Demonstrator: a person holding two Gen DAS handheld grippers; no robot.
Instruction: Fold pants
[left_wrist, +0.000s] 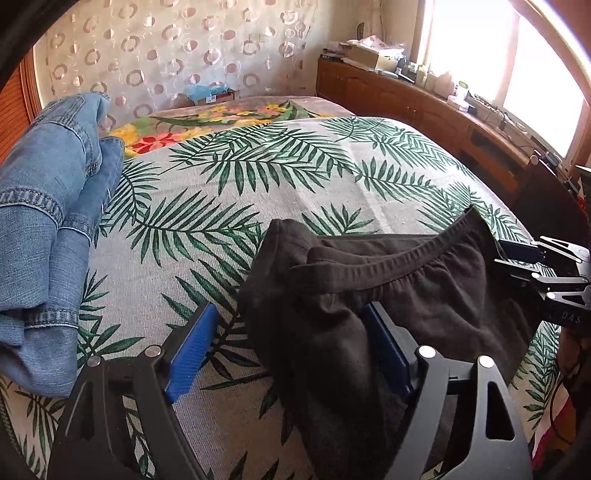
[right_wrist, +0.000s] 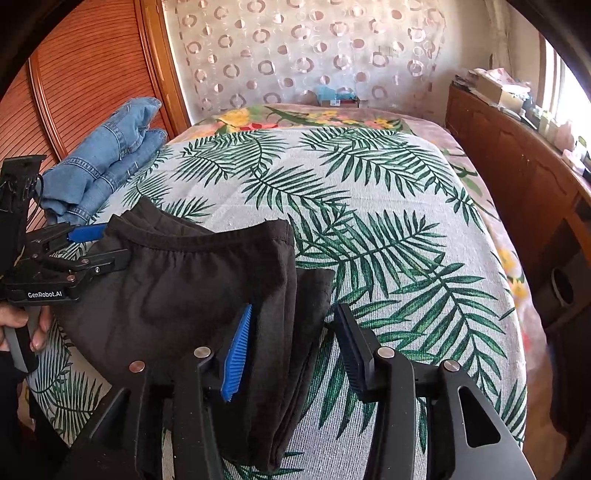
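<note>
Far left, I've got a bundle of blue jeans (left_wrist: 48, 221) heaped at the edge of the bed (left_wrist: 258, 177), well apart from the job in hand. Moving in, my left gripper (left_wrist: 291, 350) has its fingers (left_wrist: 192, 347) spread wide: the left pad sits clear over the palm-leaf cover, the right one is half buried against the black pants (left_wrist: 388, 295), not pinching anything, so I call that released. The pants lie on the near part of the bed, bunched into a compact stack with the elastic waistband (left_wrist: 406, 254) on top and facing away. On the right side, my right gripper (right_wrist: 295, 350) is parted too; the folded edge of the pants (right_wrist: 184, 288) lies between the pads, touching the left blue one, while the dark pad stands off it, so released again. I judge the fold mostly made: layers are stacked at that edge, both grips let go. What's left looks like squaring and flattening, since the waistband end is rumpled. I can't see the near edge of the stack, it's hidden under both grippers, and how many layers there are I can't tell. The leg ends aren't visible anywhere.
</note>
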